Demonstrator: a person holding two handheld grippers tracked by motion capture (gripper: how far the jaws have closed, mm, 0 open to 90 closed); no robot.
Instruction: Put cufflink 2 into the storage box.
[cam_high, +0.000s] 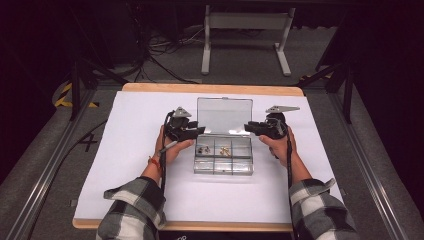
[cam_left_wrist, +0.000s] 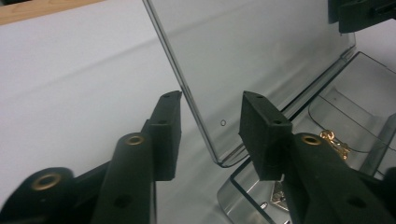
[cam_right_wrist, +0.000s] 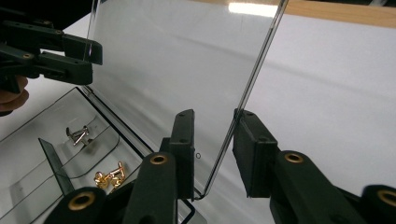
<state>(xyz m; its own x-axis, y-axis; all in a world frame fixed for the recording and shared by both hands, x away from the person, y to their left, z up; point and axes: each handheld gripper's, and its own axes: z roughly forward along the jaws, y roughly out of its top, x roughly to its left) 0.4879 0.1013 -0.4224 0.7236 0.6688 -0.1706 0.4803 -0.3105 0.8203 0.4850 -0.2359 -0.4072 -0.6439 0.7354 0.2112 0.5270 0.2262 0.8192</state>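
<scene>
A clear plastic compartment box lies mid-table with its lid raised upright. Small gold fasteners and silver fasteners lie in its back compartments. My left gripper is at the lid's left edge. In the left gripper view the left gripper is open and straddles the lid near its lower corner. My right gripper is at the lid's right edge. In the right gripper view the right gripper is open, with the lid edge running between the jaws, close to the outer one.
The box sits on a white sheet over a wooden tabletop. A white metal stand and cables are on the floor beyond. Dark rails flank the table.
</scene>
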